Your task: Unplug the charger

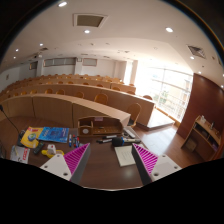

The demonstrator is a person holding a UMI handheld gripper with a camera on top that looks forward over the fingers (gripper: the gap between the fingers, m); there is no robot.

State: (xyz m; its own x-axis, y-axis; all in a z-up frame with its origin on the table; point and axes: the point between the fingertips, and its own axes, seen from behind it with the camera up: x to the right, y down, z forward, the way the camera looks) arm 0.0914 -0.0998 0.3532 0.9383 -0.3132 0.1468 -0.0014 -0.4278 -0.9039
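Note:
My gripper (112, 160) is open, its two magenta pads (77, 158) wide apart above a brown desk top (100, 170). Nothing is between the fingers but bare desk and a white sheet (124, 155) lying near the right finger. Just beyond the fingertips lie small dark things with a blue part (112, 139); I cannot tell whether one of them is the charger or where it is plugged in. A dark box-like object (99, 127) stands behind them.
Colourful blue and yellow packs (45, 135) and a white item (20, 153) lie on the desk beyond the left finger. Rows of wooden lecture benches (70, 95) fill the room behind. A shelf unit (205, 135) stands right, under bright windows (170, 92).

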